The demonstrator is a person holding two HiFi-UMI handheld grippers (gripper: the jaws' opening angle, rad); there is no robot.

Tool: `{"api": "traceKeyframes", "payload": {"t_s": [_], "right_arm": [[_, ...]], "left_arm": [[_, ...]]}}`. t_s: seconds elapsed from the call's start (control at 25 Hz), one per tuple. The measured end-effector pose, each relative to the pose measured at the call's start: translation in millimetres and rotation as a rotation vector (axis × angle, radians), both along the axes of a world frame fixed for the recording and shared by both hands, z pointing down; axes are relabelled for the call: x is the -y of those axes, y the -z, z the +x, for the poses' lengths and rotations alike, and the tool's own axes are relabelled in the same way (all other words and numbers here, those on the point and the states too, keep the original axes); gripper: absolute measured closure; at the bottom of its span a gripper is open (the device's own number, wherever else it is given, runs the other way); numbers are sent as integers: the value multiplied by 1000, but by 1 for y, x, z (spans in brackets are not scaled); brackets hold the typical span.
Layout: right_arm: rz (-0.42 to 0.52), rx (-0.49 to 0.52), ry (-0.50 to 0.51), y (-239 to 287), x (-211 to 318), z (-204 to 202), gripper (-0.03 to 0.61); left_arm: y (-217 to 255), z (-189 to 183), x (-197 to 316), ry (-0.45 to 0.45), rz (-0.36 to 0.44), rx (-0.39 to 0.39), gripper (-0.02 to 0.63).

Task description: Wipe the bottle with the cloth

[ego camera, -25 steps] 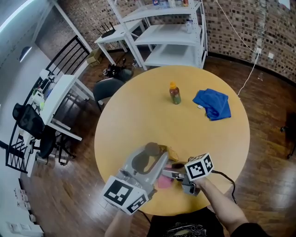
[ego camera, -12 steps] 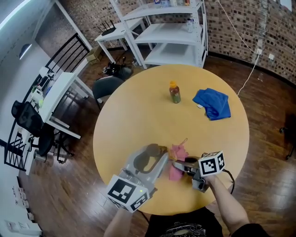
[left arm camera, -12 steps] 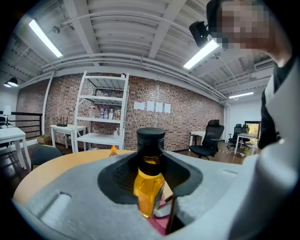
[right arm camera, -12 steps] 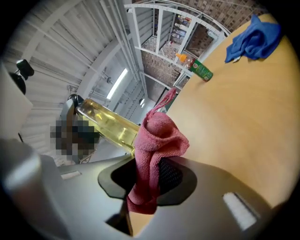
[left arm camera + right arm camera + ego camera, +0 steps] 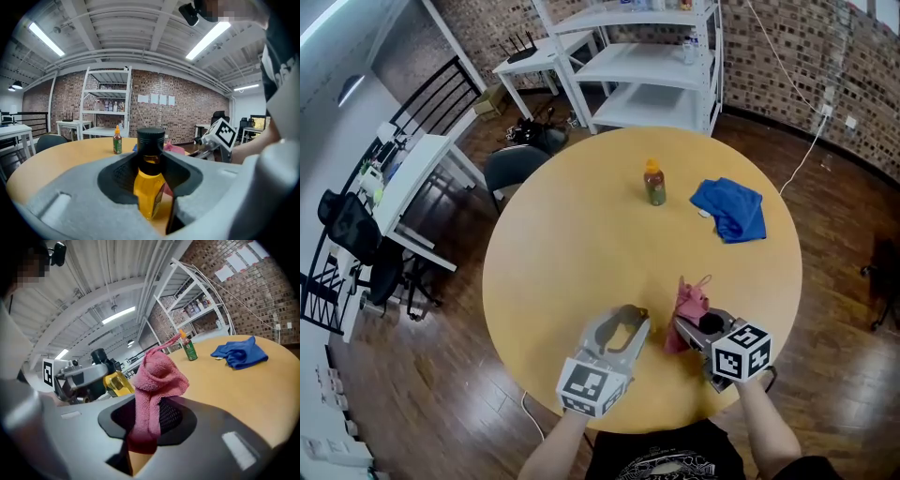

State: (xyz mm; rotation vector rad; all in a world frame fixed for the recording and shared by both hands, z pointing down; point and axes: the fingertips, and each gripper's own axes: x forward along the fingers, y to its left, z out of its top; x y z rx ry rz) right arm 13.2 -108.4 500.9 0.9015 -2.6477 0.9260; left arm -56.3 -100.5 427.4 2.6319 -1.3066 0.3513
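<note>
While a white shelving unit stands beyond its far edge, a round wooden table fills the head view, with a person's two hand-held grippers working over its near edge. The left gripper hangs over the table's near rim, its jaws clenched on a yellow bottle with a black cap. The right gripper, just beside it toward the table's right, grips a pink cloth, which rises in a rumpled peak above the jaws and hangs down below them. A blue cloth lies crumpled on the table's far right part, well apart from both grippers.

In the left gripper view the yellow bottle stands roughly upright between the pads, its long axis vertical and its cap pointing at the ceiling. Whether its base touches the table cannot be told. The pink cloth sits near the bottle but apart from it.

A small green bottle with an orange cap stands upright near the table's far edge, just left of the blue cloth.
</note>
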Motion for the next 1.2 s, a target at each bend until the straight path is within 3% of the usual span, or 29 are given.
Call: {"api": "traceKeyframes", "payload": {"t_s": [0.28,0.6,0.64,0.72,1.0,1.2], "right_arm": [[85,-69,-18,9,-3,6,480],[104,-89,23,13,-13,2,479],[108,-90,32,14,-13,0,479],[116,-91,47,17,-14,-4,479],[185,-106,105,38,-23,-12,479],[240,-122,94,56,-39,-11,479]], "left_arm": [[-21,-4,1,25,-4,-7,466],[-22,1,-5,13,23,-40,463],[-22,0,-6,21,24,-46,440],[-23,-4,-8,42,23,-47,410],[-25,-29,-32,189,-1,-51,409],[-17,-40,-56,277,0,-53,411]]}}
